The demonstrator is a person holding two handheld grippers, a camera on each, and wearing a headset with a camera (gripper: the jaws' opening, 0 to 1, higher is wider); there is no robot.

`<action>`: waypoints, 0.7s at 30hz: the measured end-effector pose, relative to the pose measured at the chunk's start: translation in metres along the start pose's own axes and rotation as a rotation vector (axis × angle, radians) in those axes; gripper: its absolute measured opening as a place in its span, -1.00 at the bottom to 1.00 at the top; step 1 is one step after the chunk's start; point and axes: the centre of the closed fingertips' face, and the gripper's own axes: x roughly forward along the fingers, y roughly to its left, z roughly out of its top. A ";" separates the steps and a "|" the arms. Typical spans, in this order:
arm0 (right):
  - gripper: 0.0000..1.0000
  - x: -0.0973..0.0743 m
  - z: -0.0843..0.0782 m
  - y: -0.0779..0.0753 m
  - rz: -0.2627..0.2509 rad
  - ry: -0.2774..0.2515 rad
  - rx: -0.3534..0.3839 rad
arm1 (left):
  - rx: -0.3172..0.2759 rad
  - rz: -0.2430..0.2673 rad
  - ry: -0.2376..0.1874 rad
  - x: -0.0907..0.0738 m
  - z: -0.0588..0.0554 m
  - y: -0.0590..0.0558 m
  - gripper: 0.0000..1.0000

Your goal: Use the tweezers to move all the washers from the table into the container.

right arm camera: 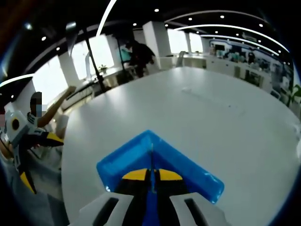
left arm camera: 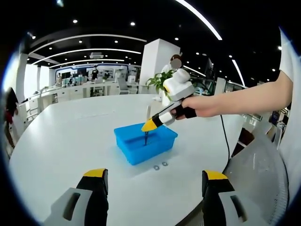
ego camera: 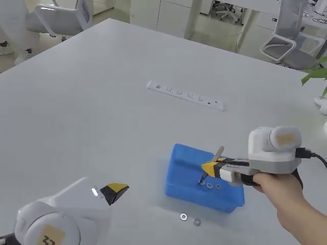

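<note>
A blue container [ego camera: 189, 163] stands on the white table [ego camera: 102, 117]. My right gripper [ego camera: 210, 167] is shut on thin tweezers [ego camera: 203, 178], whose tip points down inside the container. Two washers [ego camera: 208, 185] lie on the container's floor near the tip. Whether the tweezers hold a washer is too small to tell. Two more washers [ego camera: 183, 217] lie on the table just in front of the container. My left gripper [ego camera: 118, 190] hovers at the lower left, apart from the container. In the left gripper view, the left gripper [left arm camera: 155, 176] stands open and empty, facing the container [left arm camera: 136, 150] and the table washers [left arm camera: 156, 167].
A white power strip [ego camera: 185, 95] lies across the table beyond the container. Office chairs [ego camera: 56, 18] stand past the far edges, and a plant [ego camera: 318, 74] sits at the right edge. A cable [ego camera: 318, 157] trails from the right gripper.
</note>
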 end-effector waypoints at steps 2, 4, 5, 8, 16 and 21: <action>-0.93 0.001 0.000 0.001 0.003 0.000 0.000 | 0.000 0.001 0.002 0.000 0.000 0.000 0.66; -0.93 0.003 0.000 0.001 0.005 0.002 -0.005 | 0.000 0.002 0.003 -0.001 0.000 0.000 0.66; -0.93 0.003 0.000 0.001 0.006 0.004 -0.007 | 0.001 0.001 0.003 -0.001 0.000 0.000 0.66; -0.93 0.004 -0.002 0.001 0.005 0.013 -0.015 | 0.003 0.002 0.008 -0.001 -0.001 0.000 0.65; -0.92 0.004 -0.002 0.004 0.003 0.011 -0.028 | -0.014 -0.014 -0.016 0.000 0.004 -0.002 0.68; -0.92 0.003 -0.002 0.005 -0.003 0.013 -0.025 | -0.013 -0.013 -0.017 0.000 0.004 -0.002 0.68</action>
